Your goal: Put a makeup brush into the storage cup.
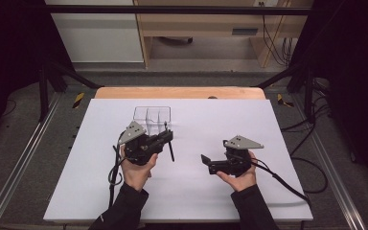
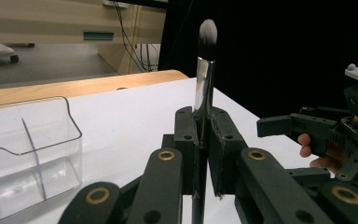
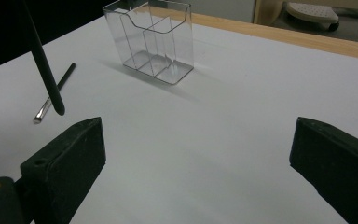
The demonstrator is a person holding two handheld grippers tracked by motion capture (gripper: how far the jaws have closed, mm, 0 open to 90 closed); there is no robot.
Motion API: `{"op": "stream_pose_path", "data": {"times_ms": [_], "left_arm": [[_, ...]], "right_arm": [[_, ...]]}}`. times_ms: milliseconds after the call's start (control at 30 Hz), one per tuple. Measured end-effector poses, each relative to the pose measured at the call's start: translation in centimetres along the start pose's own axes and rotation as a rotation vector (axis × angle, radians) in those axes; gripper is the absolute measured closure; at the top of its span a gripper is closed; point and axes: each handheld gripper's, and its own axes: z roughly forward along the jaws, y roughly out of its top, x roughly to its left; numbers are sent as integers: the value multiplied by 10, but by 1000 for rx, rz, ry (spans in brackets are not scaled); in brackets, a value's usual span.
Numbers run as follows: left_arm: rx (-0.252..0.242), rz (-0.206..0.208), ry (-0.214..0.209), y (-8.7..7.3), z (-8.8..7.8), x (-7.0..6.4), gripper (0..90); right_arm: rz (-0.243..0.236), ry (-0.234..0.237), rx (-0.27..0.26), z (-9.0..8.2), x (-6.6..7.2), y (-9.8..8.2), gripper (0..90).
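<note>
**Brush gripped and lifted, ready for the organizer**

While the left gripper [image 2: 204,140] stands clamped on the makeup brush [image 2: 204,79], the carrying step looks to be in hand: the brush is pinched by its handle between the two black jaws, bristle tip up and metal ferrule just above the pads, with the dark handle hanging below. In the high view the left gripper [image 1: 165,138] sits at the near right corner of the clear organizer [image 1: 152,116], and the handle slants down toward the white table [image 1: 249,115] without clearly touching it. The right gripper view shows that lower end [image 3: 46,74] hanging free above the table surface.

The right gripper [image 3: 196,163] is released, its jaws spread wide with nothing between them, resting well to the right in the person's hand [image 1: 238,178]. It appears to have no part in the current step.

A second slim tool [image 3: 53,93], dark with a silvery end, lies flat on the table just beyond the hanging handle; it is likely the next item to be stored.

The organizer stands upright toward the far side of the table, its narrow compartments open at the top and seemingly empty. My reading is that the next move calls for raising the brush above the rim, lining the handle over one compartment, then lowering it in before easing the jaws apart. The slots are narrow and the walls light, so a skewed entry could tip or push the organizer.
</note>
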Motion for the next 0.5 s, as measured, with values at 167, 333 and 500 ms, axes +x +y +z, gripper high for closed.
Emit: {"op": "stream_pose_path", "data": {"times_ms": [167,333,500], "left_arm": [[1,13,11,4,-4,4,825],[-3,32,28,10,-10,8,824],[2,51,44,15,-16,13,825]], "right_arm": [[5,-7,-4,-2,-3,-1,40],[5,-8,-2,-4,-5,-2,41],[10,-9,2,-5,-6,-3,43]]}}
